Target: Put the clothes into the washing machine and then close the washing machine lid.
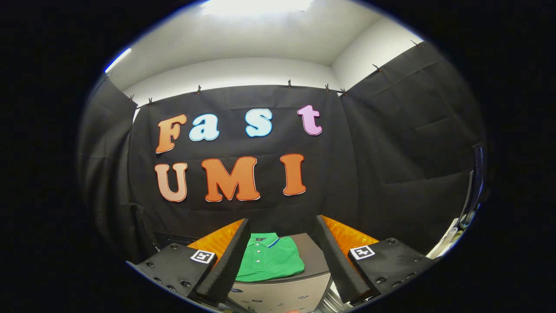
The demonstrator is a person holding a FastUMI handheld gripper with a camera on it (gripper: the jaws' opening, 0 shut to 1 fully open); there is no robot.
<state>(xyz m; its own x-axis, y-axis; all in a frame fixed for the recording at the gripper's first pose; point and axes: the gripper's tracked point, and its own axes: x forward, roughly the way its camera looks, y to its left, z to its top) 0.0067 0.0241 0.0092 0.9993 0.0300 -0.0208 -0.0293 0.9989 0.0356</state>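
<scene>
Shirt ahead, tool fingers apart

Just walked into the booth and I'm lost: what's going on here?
A hand-held claw hangs open above a folded green shirt, which lies on the closed lid of a washer. The shirt sits between and just beyond the fingers, untouched. Nothing has gone into the washer yet.

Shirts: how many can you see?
1. A folded green polo shirt lies on the closed washing machine lid, ahead between the open gripper fingers. More clothes may be hidden.
</scene>
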